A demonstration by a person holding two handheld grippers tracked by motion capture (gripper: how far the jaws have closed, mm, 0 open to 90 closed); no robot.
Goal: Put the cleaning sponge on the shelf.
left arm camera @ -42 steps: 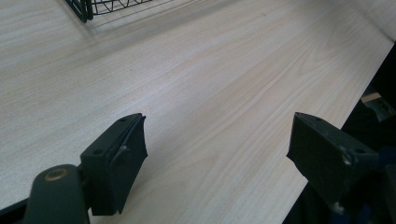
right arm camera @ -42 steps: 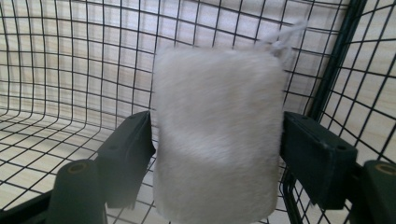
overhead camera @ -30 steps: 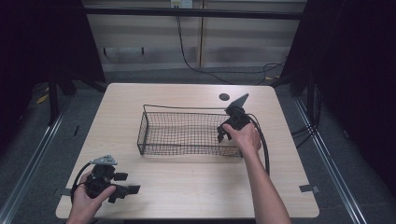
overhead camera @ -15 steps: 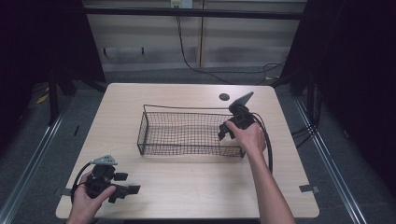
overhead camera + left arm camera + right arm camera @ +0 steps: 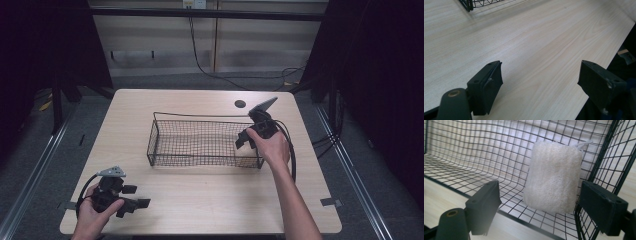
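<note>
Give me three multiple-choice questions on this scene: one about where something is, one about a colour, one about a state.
1. Where does the white sponge lie?
A. inside the wire basket, against a corner
B. on the bare table by the left gripper
C. on the floor

2. What colour is the basket's wire?
A. red
B. black
C. white

3. How do the right gripper's jaws stand?
A. shut on the sponge
B. shut on the basket rim
C. open, either side of the sponge

Answers: 1 A, mesh shows behind and under it; 2 B, dark wire in both views; 3 C, a gap shows between each jaw and the sponge.
</note>
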